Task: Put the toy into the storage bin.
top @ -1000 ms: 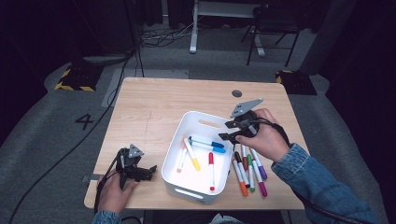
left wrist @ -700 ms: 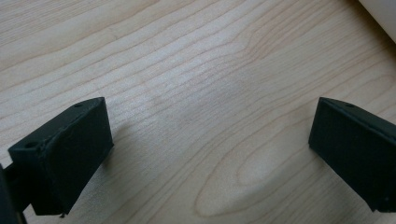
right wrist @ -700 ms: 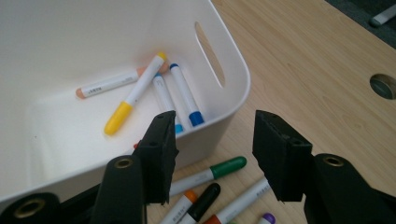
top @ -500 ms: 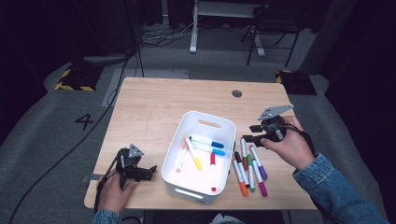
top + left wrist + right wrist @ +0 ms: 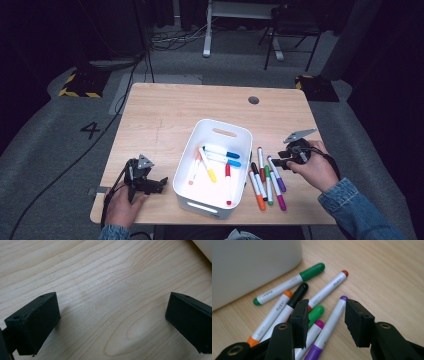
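High view, left to right: the left gripper [image 5: 161,184] rests on the counter [image 5: 165,120], jaws wide apart with nothing between them. Beside it stands the white bin [image 5: 212,170] with markers inside. The right gripper [image 5: 278,161], its half-open jaws just closing, straddles the purple marker [image 5: 329,323] without pinching it.

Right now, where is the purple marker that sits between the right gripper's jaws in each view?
High view: purple marker right of the white bin, rightmost pen beside the right gripper.
Left gripper view: bare tabletop, bin corner top right.
Right gripper view: bottom centre, between the open jaws, untouched.
Shared landmark: the white bin.
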`<state>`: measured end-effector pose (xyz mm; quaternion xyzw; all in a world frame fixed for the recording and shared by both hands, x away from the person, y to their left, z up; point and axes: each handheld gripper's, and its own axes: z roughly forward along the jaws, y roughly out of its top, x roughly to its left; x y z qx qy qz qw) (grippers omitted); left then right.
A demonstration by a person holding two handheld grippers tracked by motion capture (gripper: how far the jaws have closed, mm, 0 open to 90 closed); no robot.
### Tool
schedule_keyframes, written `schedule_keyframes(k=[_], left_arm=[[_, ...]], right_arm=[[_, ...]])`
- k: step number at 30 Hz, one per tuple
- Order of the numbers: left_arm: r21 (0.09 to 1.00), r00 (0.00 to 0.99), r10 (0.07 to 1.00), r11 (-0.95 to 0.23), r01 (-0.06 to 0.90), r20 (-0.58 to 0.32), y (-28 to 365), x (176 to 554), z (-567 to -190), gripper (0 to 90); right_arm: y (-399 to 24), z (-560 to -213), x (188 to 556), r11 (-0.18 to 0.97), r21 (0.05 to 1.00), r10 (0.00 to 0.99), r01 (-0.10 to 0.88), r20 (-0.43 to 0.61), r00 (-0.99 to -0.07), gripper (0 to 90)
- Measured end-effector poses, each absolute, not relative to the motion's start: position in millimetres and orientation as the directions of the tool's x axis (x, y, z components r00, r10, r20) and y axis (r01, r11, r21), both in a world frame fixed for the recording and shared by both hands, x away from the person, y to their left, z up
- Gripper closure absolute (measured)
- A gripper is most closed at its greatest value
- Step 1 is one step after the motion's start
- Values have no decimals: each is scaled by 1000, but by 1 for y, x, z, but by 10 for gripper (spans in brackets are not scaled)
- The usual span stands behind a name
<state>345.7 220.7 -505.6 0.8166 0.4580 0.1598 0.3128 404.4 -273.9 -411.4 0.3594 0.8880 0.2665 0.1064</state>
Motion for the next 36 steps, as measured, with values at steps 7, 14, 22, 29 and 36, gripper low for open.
schedule_keyframes(k=[7,14,22,29,36], left_arm=[[655,531,847,-387,648,-25,221,346,-505,0],[656,530,847,-385,649,-27,221,346,-505,0],[655,531,847,-388,648,-25,221,346,-505,0],[656,531,847,-386,649,-26,221,346,-505,0],[656,531,847,-386,649,-26,221,346,-505,0]], right_arm=[[-282,-440,411,580,501,722,642,49,-691,586],[-288,-456,416,564,478,741,673,67,-668,595],[-295,-467,419,561,462,754,687,57,-654,617],[-300,-468,417,563,426,785,709,-6,-620,766],[-300,-468,415,531,434,807,728,1,-590,768]])
